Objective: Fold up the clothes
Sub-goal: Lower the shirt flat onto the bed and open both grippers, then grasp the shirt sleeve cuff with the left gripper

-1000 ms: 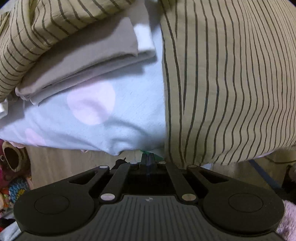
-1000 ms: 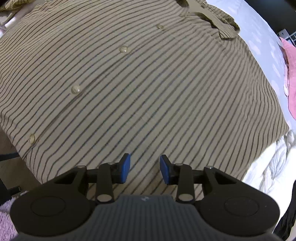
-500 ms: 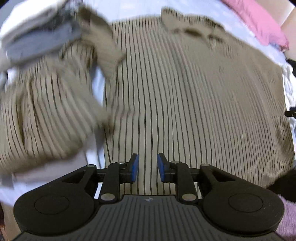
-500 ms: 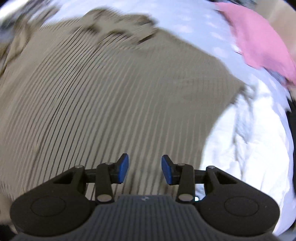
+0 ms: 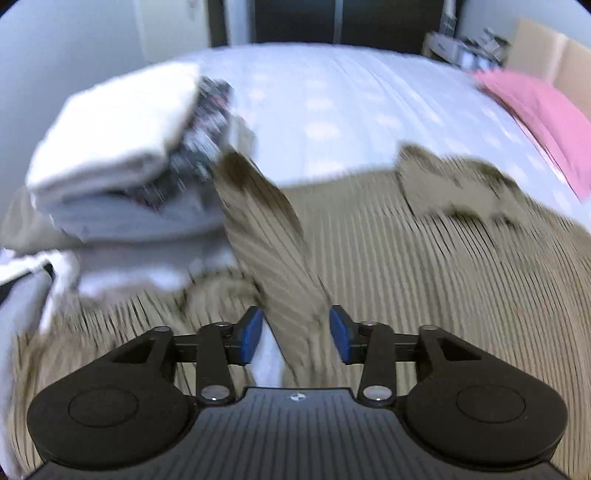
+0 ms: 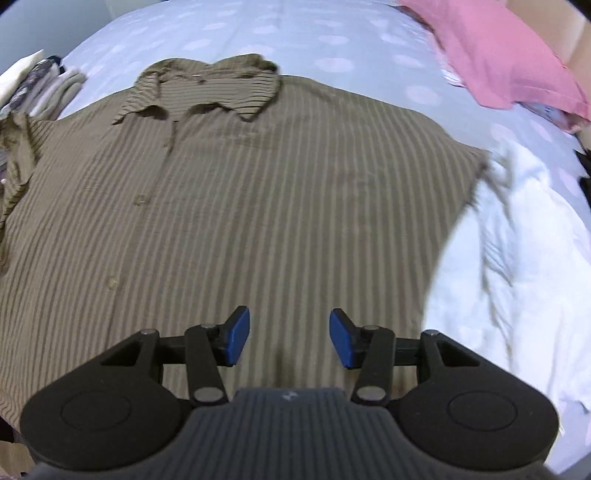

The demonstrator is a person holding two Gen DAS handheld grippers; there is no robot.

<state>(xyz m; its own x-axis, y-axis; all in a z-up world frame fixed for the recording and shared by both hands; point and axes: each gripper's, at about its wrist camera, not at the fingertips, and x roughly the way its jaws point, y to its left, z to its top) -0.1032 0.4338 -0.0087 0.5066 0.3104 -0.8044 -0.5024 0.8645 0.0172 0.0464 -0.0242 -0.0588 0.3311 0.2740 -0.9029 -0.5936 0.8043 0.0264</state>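
right wrist view: striped shirt (image 6: 280,192) lies spread on the bed (image 6: 295,33), unfolded; right gripper (image 6: 289,336) and left gripper (image 5: 296,335) opening, both empty.

From my left wrist camera most of the striped shirt (image 5: 424,266) is smeared by motion, its collar at two o'clock only a dark blur. I cannot tell whether the sleeve (image 5: 266,236) running up between the opening jaws touches either pad. The folded pile (image 5: 122,155) at ten o'clock is blurred; its dark patterned layer is unreadable. On the right wrist view, the shirt's hem is hidden behind the gripper body, and the white bedding (image 6: 509,236) at three o'clock is streaked.
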